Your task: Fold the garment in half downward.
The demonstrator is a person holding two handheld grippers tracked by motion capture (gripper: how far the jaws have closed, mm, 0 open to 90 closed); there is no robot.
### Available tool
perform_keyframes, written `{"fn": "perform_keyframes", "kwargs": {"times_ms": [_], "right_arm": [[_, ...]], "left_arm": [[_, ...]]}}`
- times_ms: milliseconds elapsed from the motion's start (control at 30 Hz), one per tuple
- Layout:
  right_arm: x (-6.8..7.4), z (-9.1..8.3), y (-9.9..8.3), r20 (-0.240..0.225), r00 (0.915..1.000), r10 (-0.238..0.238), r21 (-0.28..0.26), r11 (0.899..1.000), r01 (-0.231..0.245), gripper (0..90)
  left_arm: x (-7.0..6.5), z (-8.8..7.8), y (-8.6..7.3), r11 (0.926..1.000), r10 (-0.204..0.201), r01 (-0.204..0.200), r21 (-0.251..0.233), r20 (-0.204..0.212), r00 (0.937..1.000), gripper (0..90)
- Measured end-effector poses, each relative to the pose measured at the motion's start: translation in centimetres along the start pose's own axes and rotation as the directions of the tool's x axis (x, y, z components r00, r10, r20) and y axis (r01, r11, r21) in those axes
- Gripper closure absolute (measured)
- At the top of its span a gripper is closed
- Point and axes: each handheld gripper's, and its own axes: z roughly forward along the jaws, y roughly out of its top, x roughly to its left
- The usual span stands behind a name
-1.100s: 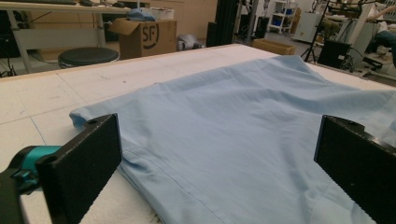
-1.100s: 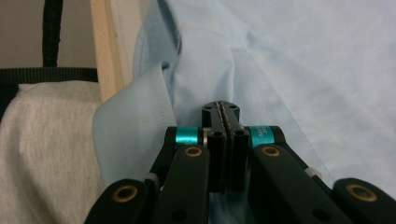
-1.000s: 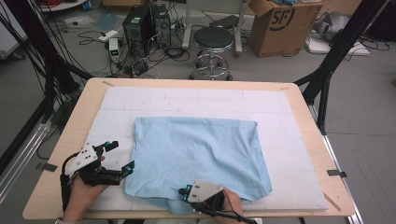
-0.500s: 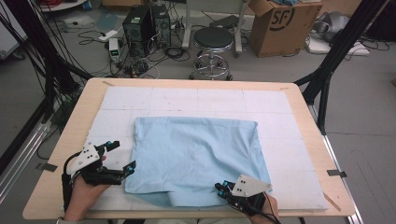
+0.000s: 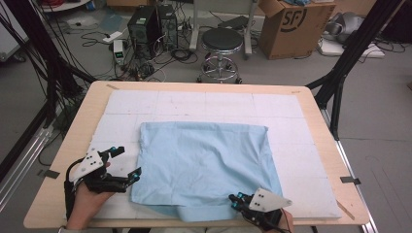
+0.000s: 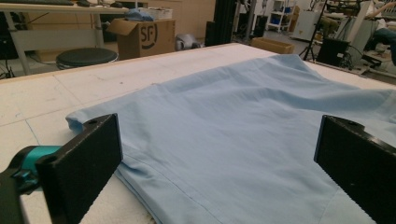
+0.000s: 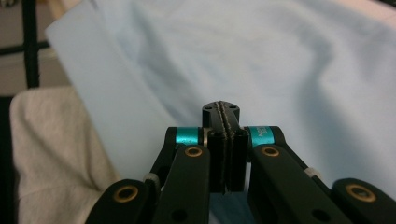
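A light blue cloth [image 5: 209,165] lies spread flat on a white padded mat [image 5: 194,104]. Its near edge is folded under in a small bulge. My left gripper [image 5: 127,161] rests on the mat at the cloth's left edge. It is open, and its jaws stand wide on either side of the cloth's near corner [image 6: 219,158] without pressing it. My right gripper [image 5: 235,201] sits low over the cloth's near edge, toward the right corner. Its pads [image 7: 221,109] are pressed together, and I see no fabric between them. The cloth [image 7: 261,51] spreads out beyond the tips.
The mat covers most of a wooden table [image 5: 313,114]. Behind the table stand a round stool [image 5: 222,41], a cardboard box [image 5: 291,24] and a computer tower [image 5: 145,24] among floor cables. Black stand legs [image 5: 340,82] rise at the table's right side.
My right gripper has slid to the right along the cloth's near edge, still shut. The left gripper and the cloth's main spread stay as they were.
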Motion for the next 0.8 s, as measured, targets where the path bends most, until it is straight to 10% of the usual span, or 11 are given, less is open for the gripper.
{"fn": "perform_keyframes", "kwargs": {"times_ms": [400, 800], "right_arm": [[-7.8, -2.6, 0.9, 0.209, 0.9706, 0.120, -0.014, 0.993, -0.119, 89.6], [-14.2, 2.6, 0.5, 0.229, 0.9592, 0.165, 0.149, 0.968, -0.202, 89.6]], "left_arm": [[0.0, 0.3, 0.0, 1.0000, 0.005, -0.005, 0.008, 0.005, 1.0000, 1.7], [0.0, 0.3, -0.1, 1.0000, -0.002, 0.002, 0.010, 0.003, 1.0000, 1.7]]}}
